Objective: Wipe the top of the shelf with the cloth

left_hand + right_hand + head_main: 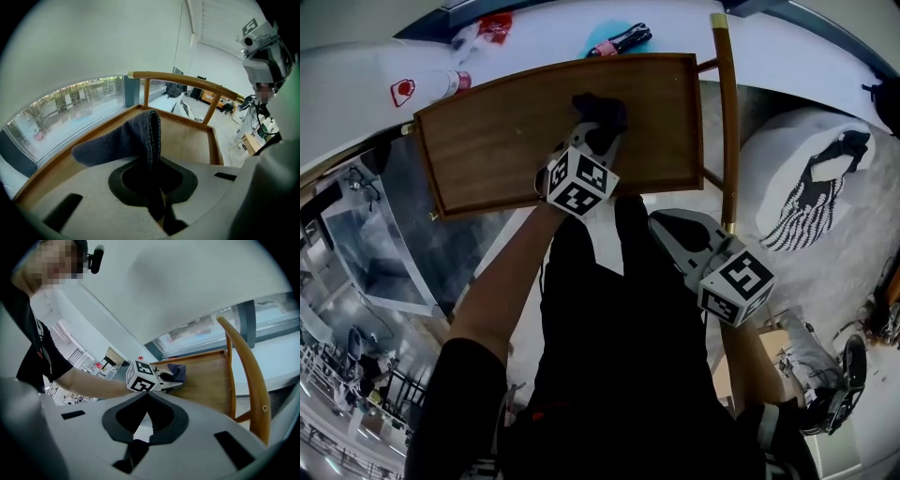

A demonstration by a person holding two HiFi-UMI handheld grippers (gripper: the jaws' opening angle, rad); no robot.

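Both are closed: left tongs (596, 131) on the cloth (600, 107) pressed to the shelf (487, 141) beneath, right tongs (146, 401) empty; wiping seems only partly done.

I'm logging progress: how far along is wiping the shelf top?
Done: the cloth is pinched in the left claw. In hand: the cloth sits on the shelf top, near the far edge, right of middle. The right claw is shut, empty, off the near right corner. Left: the wood shows no wipe marks, so coverage cannot be judged; probably most of the top remains.
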